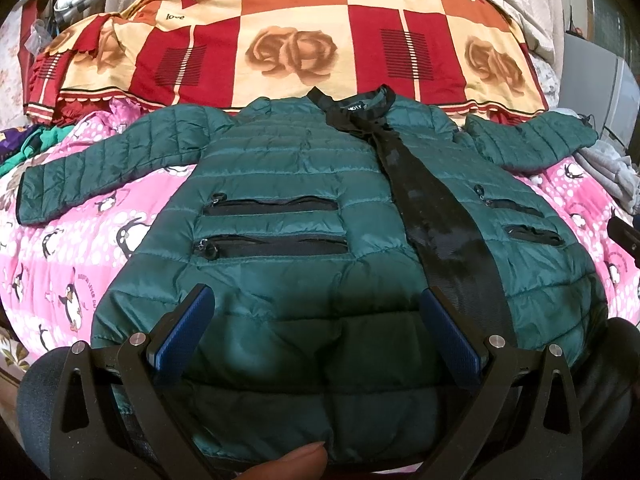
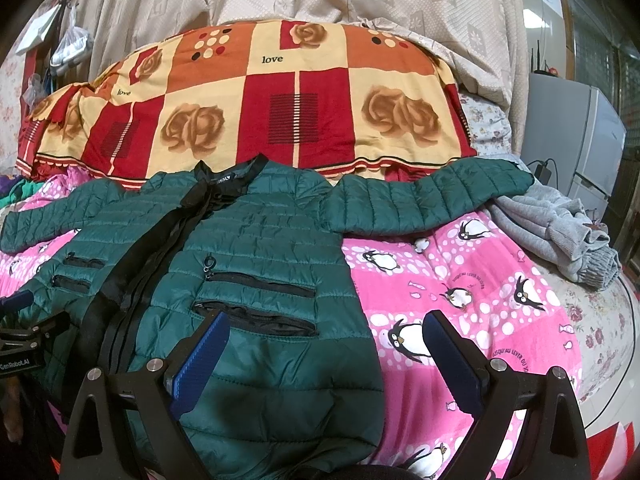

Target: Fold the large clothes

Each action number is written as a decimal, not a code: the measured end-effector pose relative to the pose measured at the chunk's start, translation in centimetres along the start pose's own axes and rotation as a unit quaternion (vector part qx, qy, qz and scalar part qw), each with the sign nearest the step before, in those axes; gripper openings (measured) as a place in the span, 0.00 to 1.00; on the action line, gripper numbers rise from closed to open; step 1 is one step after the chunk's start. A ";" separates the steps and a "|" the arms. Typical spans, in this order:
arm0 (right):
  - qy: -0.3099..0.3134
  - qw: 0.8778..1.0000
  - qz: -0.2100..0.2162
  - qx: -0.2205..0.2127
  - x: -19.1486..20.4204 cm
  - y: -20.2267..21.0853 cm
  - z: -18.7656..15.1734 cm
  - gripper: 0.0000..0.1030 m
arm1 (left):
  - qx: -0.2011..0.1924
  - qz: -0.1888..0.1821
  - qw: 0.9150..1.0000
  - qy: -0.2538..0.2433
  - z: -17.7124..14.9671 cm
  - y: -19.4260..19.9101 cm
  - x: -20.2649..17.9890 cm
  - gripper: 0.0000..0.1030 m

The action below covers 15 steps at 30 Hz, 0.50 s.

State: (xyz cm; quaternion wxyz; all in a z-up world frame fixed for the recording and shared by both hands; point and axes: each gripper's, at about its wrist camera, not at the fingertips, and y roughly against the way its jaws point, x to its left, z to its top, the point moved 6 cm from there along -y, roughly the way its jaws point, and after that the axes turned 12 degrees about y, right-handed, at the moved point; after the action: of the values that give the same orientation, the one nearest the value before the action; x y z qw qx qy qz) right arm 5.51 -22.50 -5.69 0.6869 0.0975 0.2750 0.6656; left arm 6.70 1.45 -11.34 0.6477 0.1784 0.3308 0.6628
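Note:
A dark green quilted jacket (image 1: 280,184) lies face up on a pink penguin blanket (image 1: 60,264), both sleeves spread out, its black front placket (image 1: 432,216) running down the middle. My left gripper (image 1: 316,300) is open above the jacket's lower hem, nothing between its blue pads (image 1: 192,324). In the right wrist view the jacket (image 2: 256,240) fills the left and centre. My right gripper (image 2: 326,324) is open over the jacket's lower right edge and the blanket (image 2: 460,280). The left gripper's body (image 2: 16,340) shows at the left edge.
A red, orange and cream rose-patterned quilt (image 2: 260,108) is piled behind the jacket's collar. A grey sweater (image 2: 560,240) lies at the right beside the jacket's sleeve. A white appliance (image 2: 576,140) stands far right. Beige curtain hangs behind.

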 end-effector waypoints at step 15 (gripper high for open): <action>0.000 1.000 0.000 0.000 0.0 0.0 0.0 0.93 | -0.001 -0.001 1.000 -0.001 0.0 0.0 0.0 1.00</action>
State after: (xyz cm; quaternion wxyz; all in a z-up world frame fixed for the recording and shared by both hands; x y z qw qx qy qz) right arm 5.54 -22.52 -5.68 0.6868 0.0969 0.2751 0.6658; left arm 6.73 1.48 -11.35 0.6487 0.1780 0.3300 0.6623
